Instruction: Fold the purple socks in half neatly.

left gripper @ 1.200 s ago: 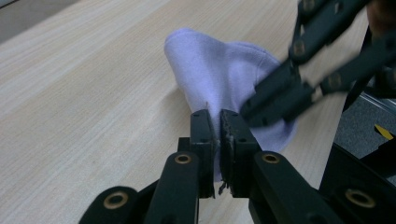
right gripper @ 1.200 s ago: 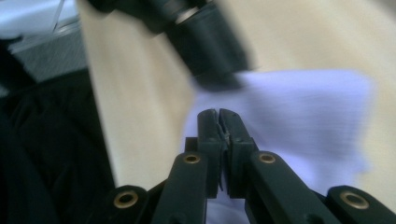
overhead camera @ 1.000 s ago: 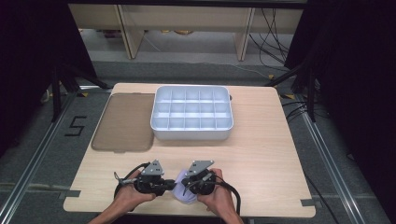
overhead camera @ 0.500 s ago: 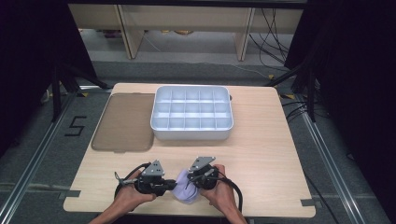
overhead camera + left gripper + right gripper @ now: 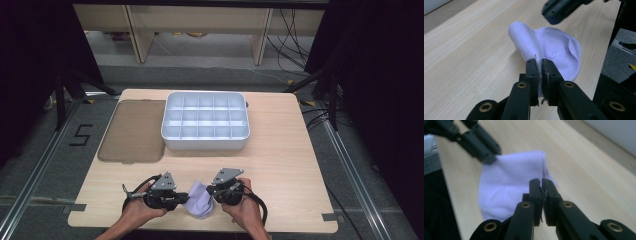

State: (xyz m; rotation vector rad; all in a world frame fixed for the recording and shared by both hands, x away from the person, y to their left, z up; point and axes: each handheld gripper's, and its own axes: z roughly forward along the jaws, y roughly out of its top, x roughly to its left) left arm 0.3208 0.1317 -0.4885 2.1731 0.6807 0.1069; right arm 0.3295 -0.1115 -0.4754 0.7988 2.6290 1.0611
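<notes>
The wooden counter (image 5: 280,155) stands on a grey floor (image 5: 50,165). A white tray (image 5: 206,121) of empty boxes sits behind the purple cloth (image 5: 200,202). The left gripper (image 5: 183,199) and right gripper (image 5: 212,192) each pinch the cloth's edge.

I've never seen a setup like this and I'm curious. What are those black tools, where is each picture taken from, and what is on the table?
A person sits at a wooden table and holds a hand tool with a two-jaw claw in each hand: the left claw and the right claw. One picture comes from a camera above the table; the other two come from cameras riding on each tool, looking along its black jaws. Both claws are shut on a pale purple cloth, one at each edge. Farther back sit a white tray divided into compartments and, to its left, a flat brownish lid.
</notes>
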